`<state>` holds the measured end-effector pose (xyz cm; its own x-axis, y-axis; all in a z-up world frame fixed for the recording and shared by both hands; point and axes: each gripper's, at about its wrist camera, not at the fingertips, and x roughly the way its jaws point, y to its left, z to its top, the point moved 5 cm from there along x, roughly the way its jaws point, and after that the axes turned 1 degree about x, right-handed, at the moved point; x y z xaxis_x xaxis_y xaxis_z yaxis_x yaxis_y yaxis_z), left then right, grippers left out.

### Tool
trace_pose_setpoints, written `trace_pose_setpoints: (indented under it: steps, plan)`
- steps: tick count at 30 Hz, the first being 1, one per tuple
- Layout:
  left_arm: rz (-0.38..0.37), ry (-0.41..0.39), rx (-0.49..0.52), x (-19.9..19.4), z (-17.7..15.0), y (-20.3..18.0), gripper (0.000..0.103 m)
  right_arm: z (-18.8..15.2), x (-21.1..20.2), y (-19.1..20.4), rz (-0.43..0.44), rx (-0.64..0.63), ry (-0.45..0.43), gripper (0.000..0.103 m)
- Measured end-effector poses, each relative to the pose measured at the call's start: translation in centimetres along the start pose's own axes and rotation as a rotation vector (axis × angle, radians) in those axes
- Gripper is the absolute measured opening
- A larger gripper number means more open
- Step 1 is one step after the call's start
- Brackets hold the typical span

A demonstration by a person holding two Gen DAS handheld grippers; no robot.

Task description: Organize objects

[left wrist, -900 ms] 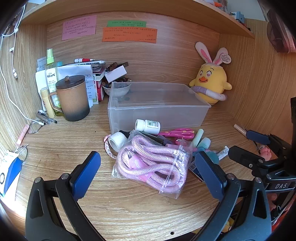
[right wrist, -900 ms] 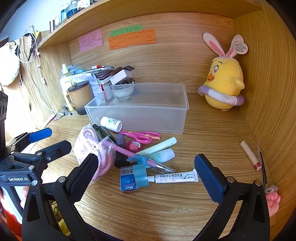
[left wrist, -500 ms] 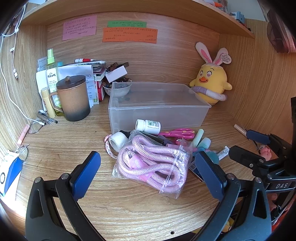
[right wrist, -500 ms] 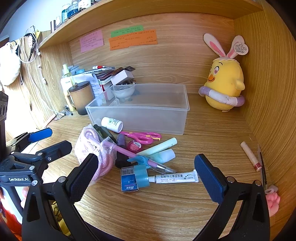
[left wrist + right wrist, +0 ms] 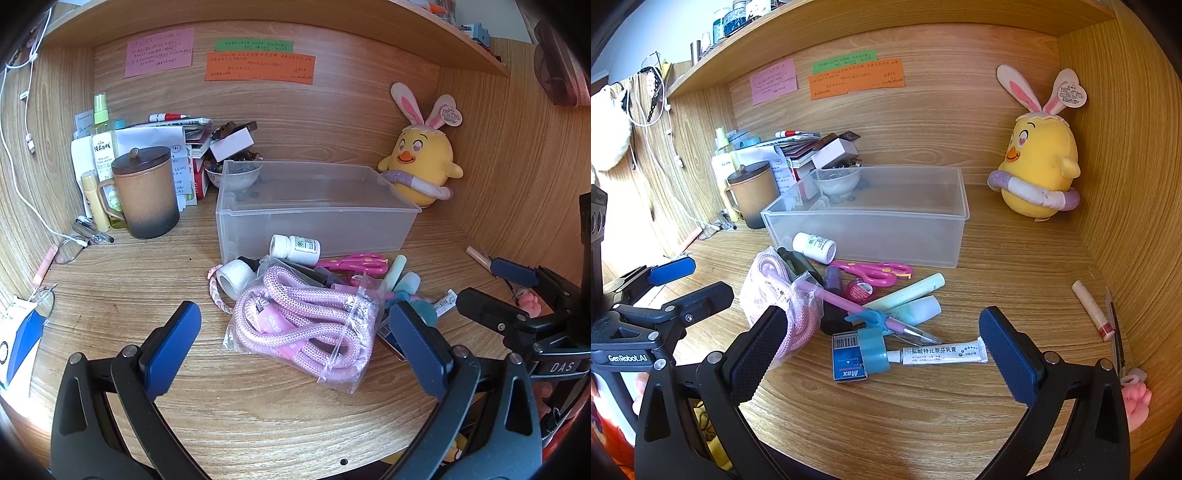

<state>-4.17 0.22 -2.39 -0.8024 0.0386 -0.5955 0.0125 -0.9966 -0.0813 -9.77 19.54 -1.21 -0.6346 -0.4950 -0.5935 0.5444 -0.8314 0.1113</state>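
Rope bag (image 5: 306, 325), scissors (image 5: 873, 271) and tube (image 5: 942, 354) crowd before bin (image 5: 317, 225); both fingers spread.

Black plastic two-finger grippers, blue pads
Left gripper (image 5: 295, 339) and right gripper (image 5: 882, 343): silver screws, white "GenRobot.AI" and "DAS" lettering.

Bright, even daylight fills both sharp views, blowing out to white glare at the left edges, while fisheye distortion bends the shelf (image 5: 258, 14) and darkens the corners.
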Motion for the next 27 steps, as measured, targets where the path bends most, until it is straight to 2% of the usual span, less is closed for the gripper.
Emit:
trace_pose_setpoints:
  steps: [12, 17, 19, 21, 25, 27]
  plan:
    - [-0.034, 0.044, -0.023, 1.0, -0.6, 0.2, 0.103, -0.1, 0.4, -0.2, 0.01, 0.004, 0.005, 0.103]
    - [-0.043, 0.059, -0.061, 1.6, -0.8, 1.4, 0.103, -0.3, 1.1, -0.6, 0.016, 0.007, 0.014, 0.103]
    - [-0.042, 0.072, -0.08, 2.0, -0.7, 2.1, 0.099, -0.3, 1.4, -1.0, 0.016, 0.015, 0.018, 0.103]
    - [-0.037, 0.092, -0.091, 2.6, -0.5, 2.9, 0.086, -0.3, 1.8, -1.5, 0.016, 0.027, 0.023, 0.103]
    - [-0.006, 0.109, -0.101, 3.6, -0.1, 4.6, 0.083, -0.1, 2.5, -2.7, 0.005, 0.047, 0.03, 0.102]
    - [0.008, 0.118, -0.105, 4.2, 0.4, 5.5, 0.08, 0.2, 3.0, -3.2, -0.002, 0.052, 0.038, 0.097]
